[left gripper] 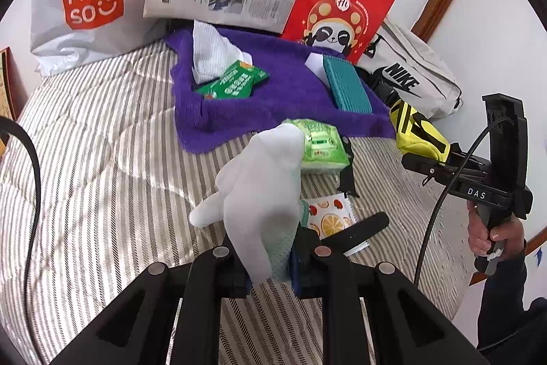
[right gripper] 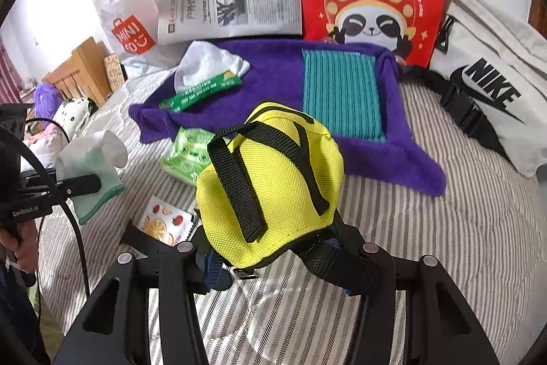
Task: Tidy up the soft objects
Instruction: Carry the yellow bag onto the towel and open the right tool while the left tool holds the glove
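Pinched in the left claw (left gripper: 273,265), a white sock (left gripper: 259,194) hangs clear above the striped bed (left gripper: 102,159); the right claw (right gripper: 273,257) grips a yellow pouch (right gripper: 270,187) lifted near the purple towel's (right gripper: 273,74) front edge, likely for sorting.

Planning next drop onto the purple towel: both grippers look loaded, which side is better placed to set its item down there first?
Right, probably. The right gripper holds the yellow mesh pouch directly in front of the purple towel. The left gripper, shut on the white sock, sits further back.
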Demonstrator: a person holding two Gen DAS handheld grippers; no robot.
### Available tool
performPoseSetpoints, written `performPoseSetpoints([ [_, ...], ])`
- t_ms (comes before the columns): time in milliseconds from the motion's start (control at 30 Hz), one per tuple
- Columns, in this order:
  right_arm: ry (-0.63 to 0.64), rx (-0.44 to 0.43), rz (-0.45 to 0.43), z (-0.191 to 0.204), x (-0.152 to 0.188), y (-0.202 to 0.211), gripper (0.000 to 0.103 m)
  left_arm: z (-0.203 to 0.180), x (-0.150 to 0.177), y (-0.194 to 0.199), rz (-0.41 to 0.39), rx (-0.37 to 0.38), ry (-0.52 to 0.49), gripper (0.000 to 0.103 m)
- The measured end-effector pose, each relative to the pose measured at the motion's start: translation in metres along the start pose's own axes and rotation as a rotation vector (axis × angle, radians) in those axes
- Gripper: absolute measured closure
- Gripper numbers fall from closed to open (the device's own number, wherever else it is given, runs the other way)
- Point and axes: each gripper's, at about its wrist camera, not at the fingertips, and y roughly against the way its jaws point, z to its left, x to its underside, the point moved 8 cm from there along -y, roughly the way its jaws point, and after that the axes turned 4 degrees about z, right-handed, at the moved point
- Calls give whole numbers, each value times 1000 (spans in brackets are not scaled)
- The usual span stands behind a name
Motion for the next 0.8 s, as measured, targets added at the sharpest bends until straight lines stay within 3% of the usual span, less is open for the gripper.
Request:
performPoseSetpoints([
  [300, -12, 4, -30, -5, -24, 7, 50, -6, -29, 12, -41, 7, -17, 88],
  [800, 2, 20, -48, -8, -85, -27, 50, 8, -104, -18, -64, 6, -1, 88],
])
